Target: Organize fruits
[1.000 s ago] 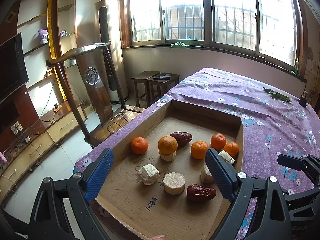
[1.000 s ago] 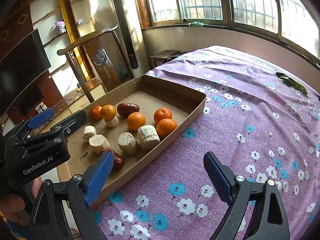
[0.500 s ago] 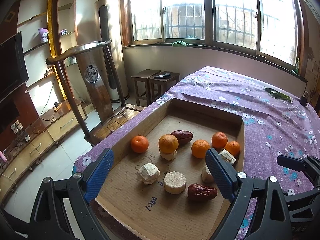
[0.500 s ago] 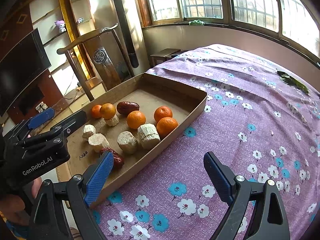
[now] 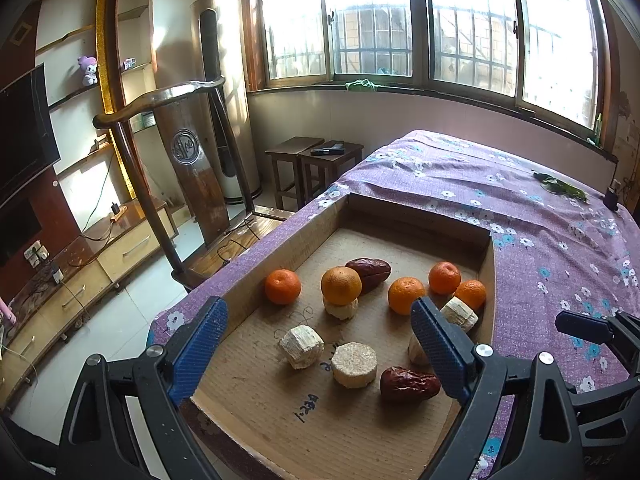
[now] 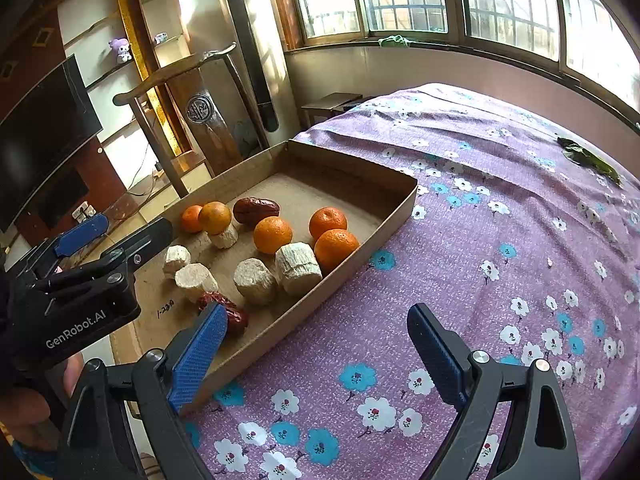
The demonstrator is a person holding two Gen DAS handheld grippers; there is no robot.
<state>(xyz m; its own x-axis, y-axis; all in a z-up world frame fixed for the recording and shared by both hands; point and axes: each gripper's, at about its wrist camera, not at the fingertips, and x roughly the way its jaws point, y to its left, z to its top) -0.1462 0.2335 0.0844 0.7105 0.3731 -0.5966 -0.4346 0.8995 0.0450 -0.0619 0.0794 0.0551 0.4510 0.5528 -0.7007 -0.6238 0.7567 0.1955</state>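
A shallow cardboard tray (image 5: 416, 219) (image 6: 362, 255) lies on the purple flowered bed cover (image 6: 480, 240). It holds several oranges (image 5: 405, 295) (image 6: 273, 234), two dark red dates (image 5: 409, 384) (image 6: 256, 209) and several pale cut chunks (image 5: 353, 365) (image 6: 298, 268). One orange (image 5: 341, 285) rests on top of a chunk. My left gripper (image 5: 318, 306) is open above the tray's near half with nothing between its fingers. My right gripper (image 6: 316, 314) is open over the tray's near right wall and the cover, holding nothing.
A wooden chair (image 5: 168, 168), a tall standing air conditioner (image 5: 224, 92) and two stools (image 5: 316, 160) stand on the floor to the left of the bed. A green leaf (image 6: 588, 158) lies far right on the cover. Windows run along the back wall.
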